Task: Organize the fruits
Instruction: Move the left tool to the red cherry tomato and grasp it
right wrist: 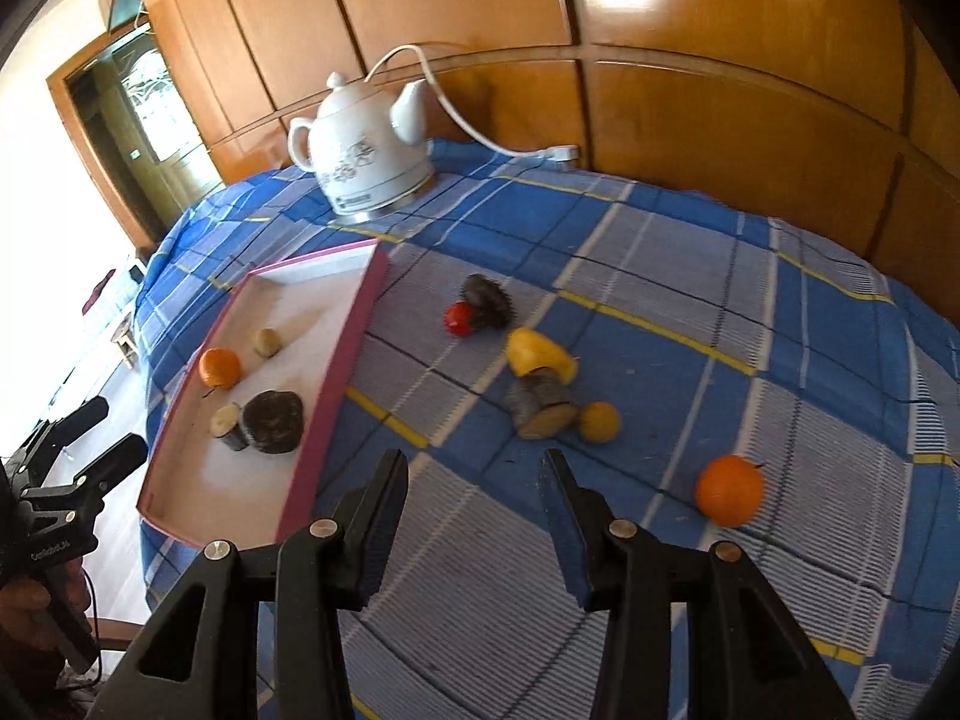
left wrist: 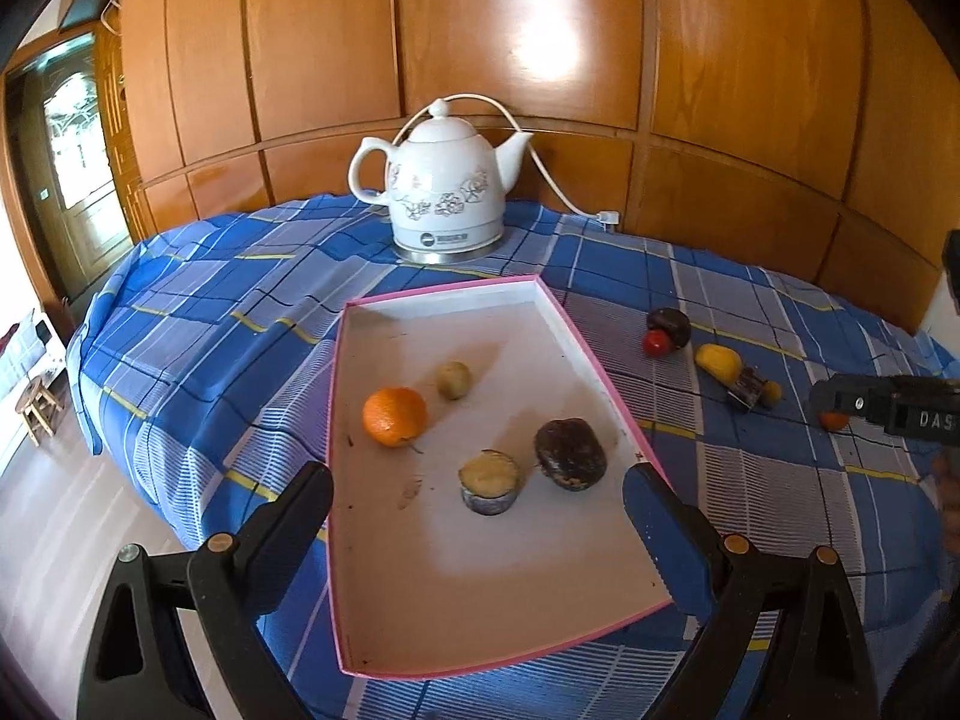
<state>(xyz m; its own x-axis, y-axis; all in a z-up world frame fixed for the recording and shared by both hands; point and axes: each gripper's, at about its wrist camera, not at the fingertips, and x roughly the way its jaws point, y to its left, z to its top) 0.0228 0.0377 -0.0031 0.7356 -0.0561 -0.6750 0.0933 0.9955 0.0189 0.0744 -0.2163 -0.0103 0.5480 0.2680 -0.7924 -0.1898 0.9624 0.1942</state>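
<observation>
A pink-rimmed white tray lies on the blue plaid cloth. It holds an orange, a small yellow-green fruit, a cut fruit half and a dark fruit. On the cloth to the right lie a dark fruit, a red one, a yellow piece, a cut half, a small yellow fruit and an orange. My left gripper is open above the tray's near end. My right gripper is open and empty over the cloth.
A white floral electric kettle stands at the back with its cord running to the right. Wooden wall panels rise behind the table. The table edge drops off at the left toward the floor.
</observation>
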